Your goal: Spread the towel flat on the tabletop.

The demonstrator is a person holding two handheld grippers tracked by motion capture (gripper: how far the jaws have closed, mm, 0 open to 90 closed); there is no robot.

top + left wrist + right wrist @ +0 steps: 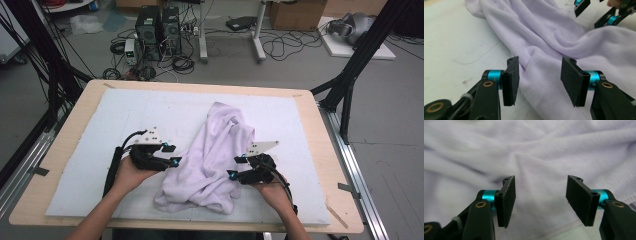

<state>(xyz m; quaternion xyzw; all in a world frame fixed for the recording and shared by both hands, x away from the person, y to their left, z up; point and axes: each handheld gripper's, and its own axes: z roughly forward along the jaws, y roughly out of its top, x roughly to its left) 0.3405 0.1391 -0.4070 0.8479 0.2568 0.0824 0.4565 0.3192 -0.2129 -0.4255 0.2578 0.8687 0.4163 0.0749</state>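
While the lavender towel [210, 160] lies crumpled in a heap across the middle of the white pad [100, 130] on the counter [60, 150], I have a claw at each flank. Left claw [170, 155] is spread, its jaws at the cloth's left edge; right claw [236, 167] is spread too, facing a hemmed border. Nothing pinched yet. I judge the work barely begun: grasping, spreading and folding all remain.

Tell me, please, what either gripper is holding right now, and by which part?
Nothing is held: the left gripper and right gripper both stand open at the lilac cloth.
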